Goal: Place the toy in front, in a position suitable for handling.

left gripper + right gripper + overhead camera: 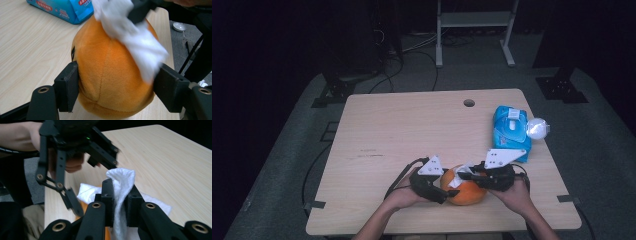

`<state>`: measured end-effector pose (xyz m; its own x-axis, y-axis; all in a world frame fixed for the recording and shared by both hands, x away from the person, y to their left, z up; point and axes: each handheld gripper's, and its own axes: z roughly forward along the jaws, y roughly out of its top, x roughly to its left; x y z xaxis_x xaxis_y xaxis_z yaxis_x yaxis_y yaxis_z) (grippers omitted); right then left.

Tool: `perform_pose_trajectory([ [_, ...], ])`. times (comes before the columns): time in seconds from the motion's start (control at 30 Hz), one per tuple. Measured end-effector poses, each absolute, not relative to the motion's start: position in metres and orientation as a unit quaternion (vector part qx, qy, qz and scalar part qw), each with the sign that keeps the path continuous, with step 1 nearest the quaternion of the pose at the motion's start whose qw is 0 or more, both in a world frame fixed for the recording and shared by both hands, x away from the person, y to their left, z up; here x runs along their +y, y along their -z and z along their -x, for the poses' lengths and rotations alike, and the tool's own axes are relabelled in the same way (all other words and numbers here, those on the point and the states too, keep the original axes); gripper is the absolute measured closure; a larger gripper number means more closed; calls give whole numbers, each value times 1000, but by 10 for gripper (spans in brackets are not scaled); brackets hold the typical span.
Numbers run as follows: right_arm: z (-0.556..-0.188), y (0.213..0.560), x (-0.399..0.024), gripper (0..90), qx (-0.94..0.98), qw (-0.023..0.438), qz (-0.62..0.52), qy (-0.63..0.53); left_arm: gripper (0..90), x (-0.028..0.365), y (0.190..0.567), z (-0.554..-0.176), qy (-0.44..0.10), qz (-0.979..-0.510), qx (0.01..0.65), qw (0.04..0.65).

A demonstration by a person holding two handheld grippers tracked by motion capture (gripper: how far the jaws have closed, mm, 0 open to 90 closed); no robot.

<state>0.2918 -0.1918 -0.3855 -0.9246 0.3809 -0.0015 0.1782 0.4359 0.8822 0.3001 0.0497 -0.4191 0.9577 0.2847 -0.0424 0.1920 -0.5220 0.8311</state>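
Observation:
An orange plush ball (468, 194) rests on the wooden table (402, 130) near its front edge. My left gripper (446, 188) comes at it from the left. In the left gripper view the two black pads (67, 87) press on either side of the ball (110, 75). A white wipe (135, 37) drapes over the ball's top and right side. My right gripper (464, 175) reaches in from the right and is shut on that wipe (457, 180). In the right gripper view the wipe (122, 177) is bunched between the jaws of my right gripper (120, 195), and a sliver of orange (84, 208) shows beneath.
A blue pack of wet wipes (510, 131) lies at the table's right edge, with a white rounded object (537, 128) beside it. A cable hole (469, 103) sits near the far edge. The wooden top to the left and middle is bare. Stands and cables sit on the floor beyond.

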Motion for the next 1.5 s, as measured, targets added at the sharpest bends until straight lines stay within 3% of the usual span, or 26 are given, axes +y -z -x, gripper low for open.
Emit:
perform_pose_trajectory([
  [0.3,-285,386,-179,797,847,106,-152,-498,252,41,416,-292,-74,-881,116,452],
  [0.47,-290,386,-189,796,841,91,-159,-510,100,49,426,-305,-47,-866,140,477],
  [0.63,-291,386,-191,797,839,94,-164,-510,277,47,425,-301,-54,-868,129,476],
  [0.9,-281,382,-172,797,855,111,-142,-486,323,42,419,-292,-69,-880,112,456],
  [1.17,-291,382,-211,796,840,103,-189,-499,311,58,430,-305,-36,-881,137,451],
  [1.23,-290,382,-212,797,839,105,-189,-499,289,56,429,-305,-34,-882,136,449],
  [1.3,-289,384,-205,796,841,111,-187,-496,170,51,426,-303,-52,-876,128,463],
  [1.33,-289,384,-205,796,841,111,-187,-496,154,51,426,-303,-52,-876,128,463],
  [1.5,-290,386,-188,796,842,98,-173,-501,175,43,423,-295,-73,-868,102,480],
])
